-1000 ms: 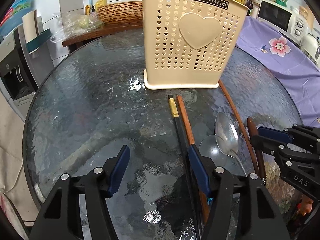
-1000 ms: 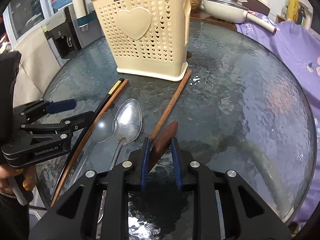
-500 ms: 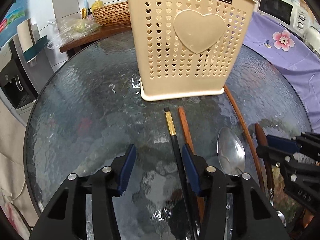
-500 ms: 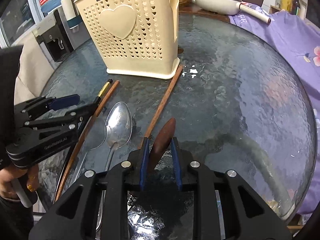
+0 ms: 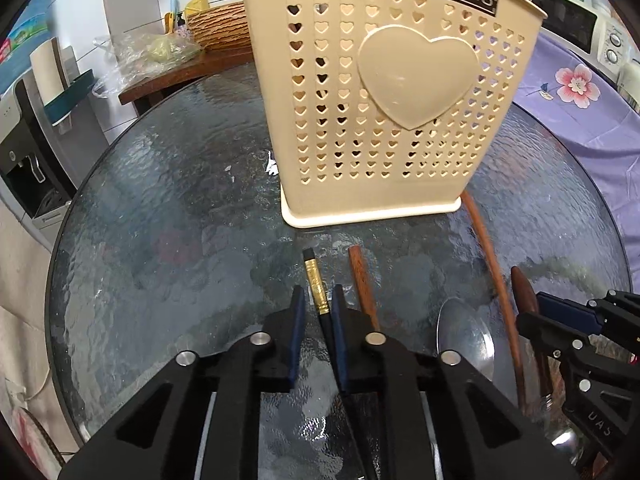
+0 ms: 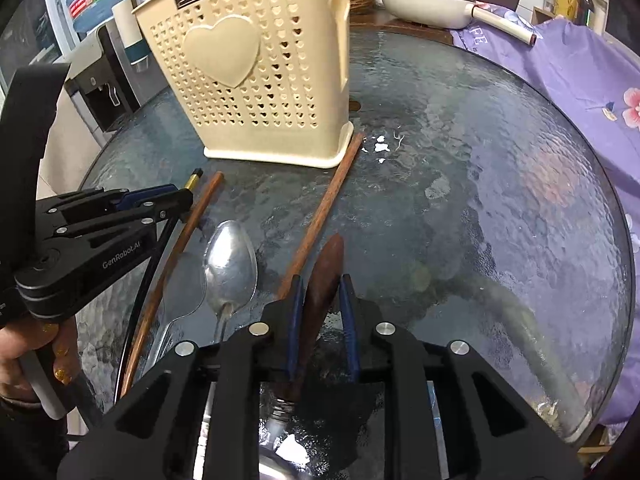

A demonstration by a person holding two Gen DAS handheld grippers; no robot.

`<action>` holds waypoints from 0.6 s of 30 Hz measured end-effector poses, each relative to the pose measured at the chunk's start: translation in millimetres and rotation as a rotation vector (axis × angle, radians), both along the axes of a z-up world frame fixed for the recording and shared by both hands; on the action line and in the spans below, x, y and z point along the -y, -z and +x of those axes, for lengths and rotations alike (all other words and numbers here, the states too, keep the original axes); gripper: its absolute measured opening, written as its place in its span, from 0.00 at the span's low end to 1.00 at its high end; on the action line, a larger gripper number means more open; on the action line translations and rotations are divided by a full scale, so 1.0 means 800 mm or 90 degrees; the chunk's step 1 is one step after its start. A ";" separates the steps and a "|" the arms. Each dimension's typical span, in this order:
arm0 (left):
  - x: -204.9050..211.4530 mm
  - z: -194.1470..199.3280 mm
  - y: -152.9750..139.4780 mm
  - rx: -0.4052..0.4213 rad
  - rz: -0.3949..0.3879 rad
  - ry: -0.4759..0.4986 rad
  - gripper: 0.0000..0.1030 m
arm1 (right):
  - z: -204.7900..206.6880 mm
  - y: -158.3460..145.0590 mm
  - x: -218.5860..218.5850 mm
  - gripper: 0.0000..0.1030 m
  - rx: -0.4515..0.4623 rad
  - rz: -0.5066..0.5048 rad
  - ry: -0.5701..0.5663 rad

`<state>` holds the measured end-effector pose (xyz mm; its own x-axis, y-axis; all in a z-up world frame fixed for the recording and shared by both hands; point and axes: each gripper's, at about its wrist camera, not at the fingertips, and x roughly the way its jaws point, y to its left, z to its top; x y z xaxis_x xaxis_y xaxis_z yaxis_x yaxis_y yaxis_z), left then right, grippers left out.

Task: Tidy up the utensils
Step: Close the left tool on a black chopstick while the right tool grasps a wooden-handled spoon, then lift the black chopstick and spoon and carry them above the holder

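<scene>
On the round glass table (image 5: 168, 216), the left gripper (image 5: 318, 316) has just clamped onto the black gold-banded chopstick (image 5: 314, 280); the right gripper (image 6: 320, 300) has just tightened and grips a wooden-handled utensil (image 6: 326, 276). Best practice — lift each straight up before swinging toward the cream holder (image 5: 384, 100), clearing its tall rim. Loose chopsticks (image 6: 324, 200) and a steel spoon (image 6: 230, 268) lie between the grippers; the table's right side is open.

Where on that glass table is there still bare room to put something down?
Bare glass lies left of the basket out to the table rim, and right of the long brown chopstick toward the purple cloth. In front of the basket it is crowded with chopsticks, spoons and both grippers.
</scene>
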<state>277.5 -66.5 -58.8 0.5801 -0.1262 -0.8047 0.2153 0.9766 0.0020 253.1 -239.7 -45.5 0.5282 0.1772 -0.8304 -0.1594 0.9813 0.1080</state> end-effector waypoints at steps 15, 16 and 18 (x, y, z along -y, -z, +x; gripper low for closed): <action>-0.012 0.007 -0.003 -0.008 -0.056 -0.019 0.07 | -0.004 -0.008 0.038 0.15 0.024 0.093 0.034; -0.016 0.006 -0.006 -0.006 -0.069 -0.019 0.07 | -0.005 -0.011 0.041 0.15 0.032 0.098 0.035; -0.020 0.004 -0.015 0.003 -0.081 -0.021 0.06 | -0.009 -0.020 0.046 0.15 0.052 0.104 0.037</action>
<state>280.4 -50.8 -47.0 0.5898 -0.2071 -0.7806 0.1827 0.9757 -0.1208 245.5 -276.3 -29.5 0.6063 0.2731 -0.7468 -0.1175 0.9596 0.2556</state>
